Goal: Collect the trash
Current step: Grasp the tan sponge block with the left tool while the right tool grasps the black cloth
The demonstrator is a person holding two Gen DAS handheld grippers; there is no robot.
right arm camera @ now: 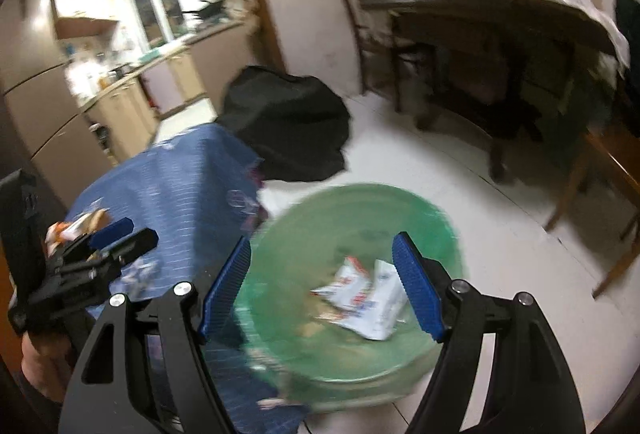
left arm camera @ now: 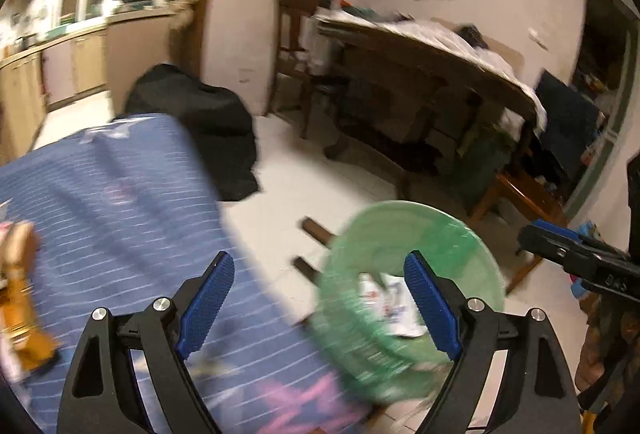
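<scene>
A green mesh trash basket (right arm camera: 436,230) stands on the floor beside a table with a blue striped cloth (right arm camera: 176,178). White wrappers (right arm camera: 360,294) lie inside the basket; they also show in the left wrist view (left arm camera: 384,302), with the basket (left arm camera: 452,230). My right gripper (right arm camera: 320,282) is open and empty above the basket. My left gripper (left arm camera: 320,306) is open and empty over the table's edge; it also shows in the right wrist view (right arm camera: 116,234). Orange and pink wrappers (left arm camera: 20,298) lie on the cloth at the left, also in the right wrist view (right arm camera: 76,226). Both views are blurred.
A black bag (right arm camera: 288,126) sits on the floor behind the table. A wooden table piled with white papers (left arm camera: 432,46) and a wooden chair (right arm camera: 600,186) stand to the right. Kitchen counters (left arm camera: 72,50) lie at the back left. The floor is white tile (left arm camera: 304,186).
</scene>
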